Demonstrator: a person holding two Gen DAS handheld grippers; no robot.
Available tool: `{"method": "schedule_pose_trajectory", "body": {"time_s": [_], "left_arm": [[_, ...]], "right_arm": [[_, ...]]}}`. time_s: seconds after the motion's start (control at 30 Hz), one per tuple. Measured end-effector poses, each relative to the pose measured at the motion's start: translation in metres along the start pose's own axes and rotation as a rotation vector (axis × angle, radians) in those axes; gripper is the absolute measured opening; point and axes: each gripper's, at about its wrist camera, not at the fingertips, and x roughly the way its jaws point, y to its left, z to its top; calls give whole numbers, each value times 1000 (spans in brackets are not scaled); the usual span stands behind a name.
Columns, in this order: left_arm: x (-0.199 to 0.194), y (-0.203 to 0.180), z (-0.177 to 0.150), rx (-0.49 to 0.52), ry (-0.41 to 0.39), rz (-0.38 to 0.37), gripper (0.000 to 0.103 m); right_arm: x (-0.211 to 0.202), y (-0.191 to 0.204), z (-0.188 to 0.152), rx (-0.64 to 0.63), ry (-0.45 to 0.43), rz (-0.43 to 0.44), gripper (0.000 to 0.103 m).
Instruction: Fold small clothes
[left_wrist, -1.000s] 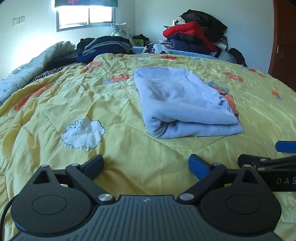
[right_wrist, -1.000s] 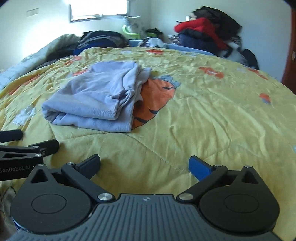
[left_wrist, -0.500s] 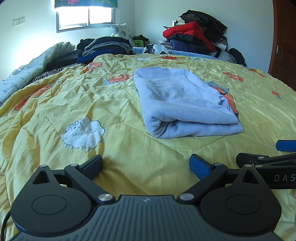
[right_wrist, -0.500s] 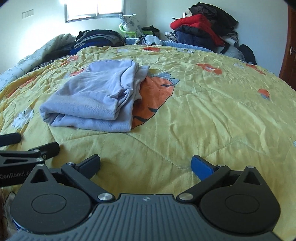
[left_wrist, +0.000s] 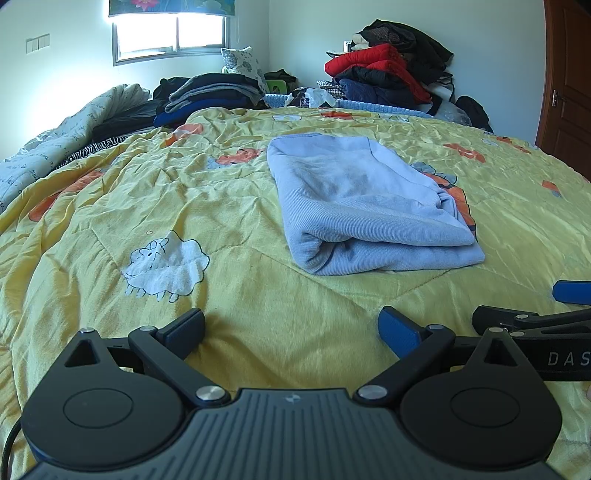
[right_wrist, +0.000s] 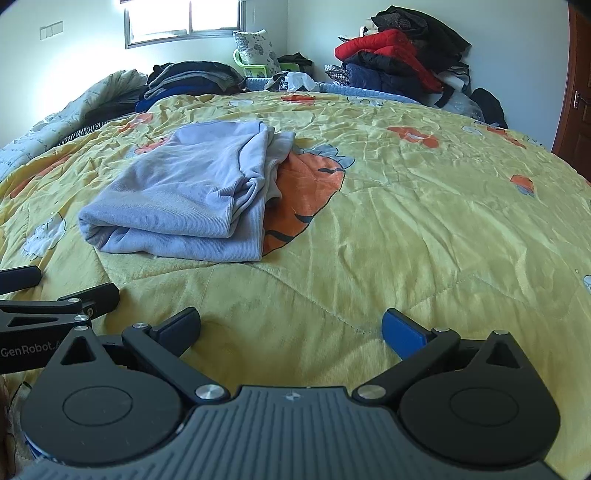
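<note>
While both tongs hang released over the bed's near edge | folded lilac garment (left_wrist: 365, 206) mid-bed, ahead, long axis running away | left tongs (left_wrist: 291, 326) nearer | right tongs (right_wrist: 291, 326) offset right

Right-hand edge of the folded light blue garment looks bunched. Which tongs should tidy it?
Right, probably. The light blue garment shows its bunched edge toward the right tongs; from the left tongs that edge lies on the far side. Both are open, empty.
</note>
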Motion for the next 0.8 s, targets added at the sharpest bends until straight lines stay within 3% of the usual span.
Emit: {"method": "schedule_pose_trajectory", "body": {"time_s": [0.8], "left_arm": [[0,0,0,-1,-1,0,101]], "right_arm": [[-5,3,-4,5,-11,-4,102]]}}
